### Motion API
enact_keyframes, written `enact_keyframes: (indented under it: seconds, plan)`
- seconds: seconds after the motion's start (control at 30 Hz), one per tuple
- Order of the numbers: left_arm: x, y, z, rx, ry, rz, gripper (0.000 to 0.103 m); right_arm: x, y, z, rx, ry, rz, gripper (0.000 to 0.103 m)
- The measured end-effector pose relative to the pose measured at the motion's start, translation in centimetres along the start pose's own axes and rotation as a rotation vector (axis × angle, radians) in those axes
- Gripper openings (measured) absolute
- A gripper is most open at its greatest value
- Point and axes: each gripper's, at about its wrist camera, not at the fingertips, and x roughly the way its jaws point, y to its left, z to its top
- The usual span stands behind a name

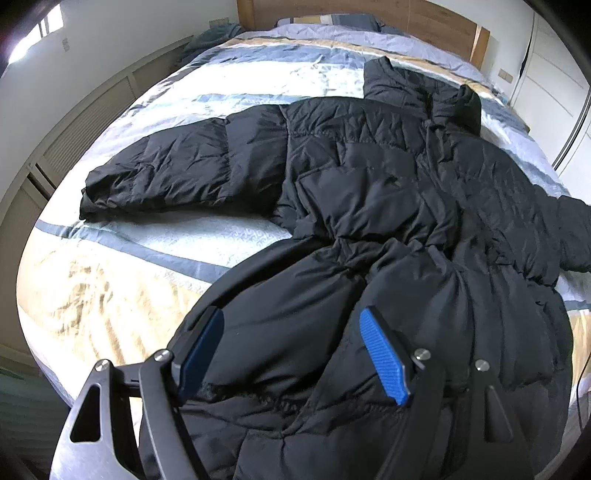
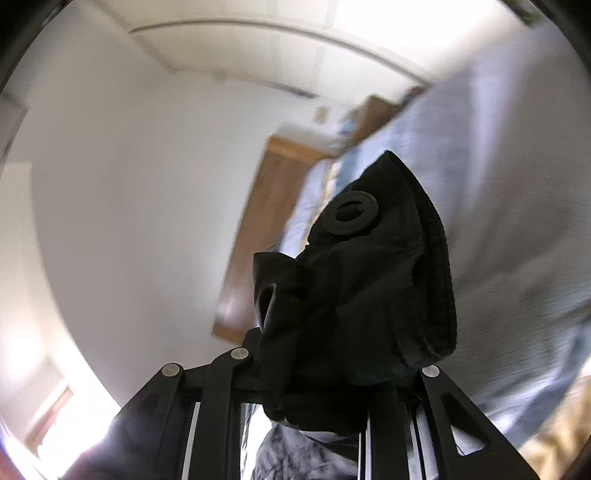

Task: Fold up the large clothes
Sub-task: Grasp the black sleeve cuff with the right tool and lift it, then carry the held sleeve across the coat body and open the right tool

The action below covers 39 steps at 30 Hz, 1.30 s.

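Observation:
A long black puffer coat [image 1: 388, 206] lies spread on the bed [image 1: 122, 258], collar toward the headboard, one sleeve [image 1: 173, 170] stretched out to the left. My left gripper [image 1: 295, 350] is open, its blue pads [image 1: 384, 354] hovering over the coat's lower skirt without holding it. In the right wrist view my right gripper [image 2: 332, 354] is shut on a black piece of the coat [image 2: 373, 280] with a round snap button [image 2: 351, 212]; the cloth covers the fingers. That view is tilted and blurred.
The bed has a striped blue, white and tan cover and a wooden headboard [image 1: 369, 14]. Low cabinets [image 1: 74, 136] run along the left wall. White wardrobe doors [image 1: 554, 85] stand at the right. In the right wrist view a wooden panel [image 2: 255, 236] and white wall show.

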Motion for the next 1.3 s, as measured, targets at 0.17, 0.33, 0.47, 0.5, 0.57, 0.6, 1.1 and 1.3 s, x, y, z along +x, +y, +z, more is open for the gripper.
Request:
enact_keyframes:
  seconds: [0.17,0.33,0.47,0.5,0.57,0.6,1.1,1.3]
  plan:
    - [-1.3,0.7,-0.1,0.0,-0.035,-0.018,0.075,2.1,7.3,-2.3,-0.141,0.129,0.092,0.022]
    - [-2.7,1.8,-0.2,-0.019,-0.073,-0.044,0.075,4.7,13.1,-7.3,-0.279,0.301,0.142,0.022]
    - [-3.2,3.1,-1.1,-0.037,-0.082,-0.058,0.075,5.7,16.9,-14.7,-0.393,0.431,0.133,0.022]
    - [-3.3,3.6,-1.5,-0.045,-0.083,-0.061,0.075,6.1,17.5,-16.0,-0.422,0.461,0.129,0.022]
    - [-3.4,4.5,-2.0,-0.058,-0.08,-0.061,0.075,6.8,18.2,-18.7,-0.473,0.522,0.121,0.022]
    - [-3.4,4.8,-2.2,-0.063,-0.079,-0.059,0.075,7.5,18.4,-19.8,-0.513,0.556,0.103,0.022]
    - [-4.4,8.8,-3.3,-0.111,-0.108,-0.046,0.075,6.0,12.4,-39.3,-0.8,0.962,-0.17,0.052]
    - [-4.5,8.2,-3.2,-0.105,-0.103,-0.044,0.075,4.7,14.2,-40.5,-0.878,0.957,-0.14,0.061]
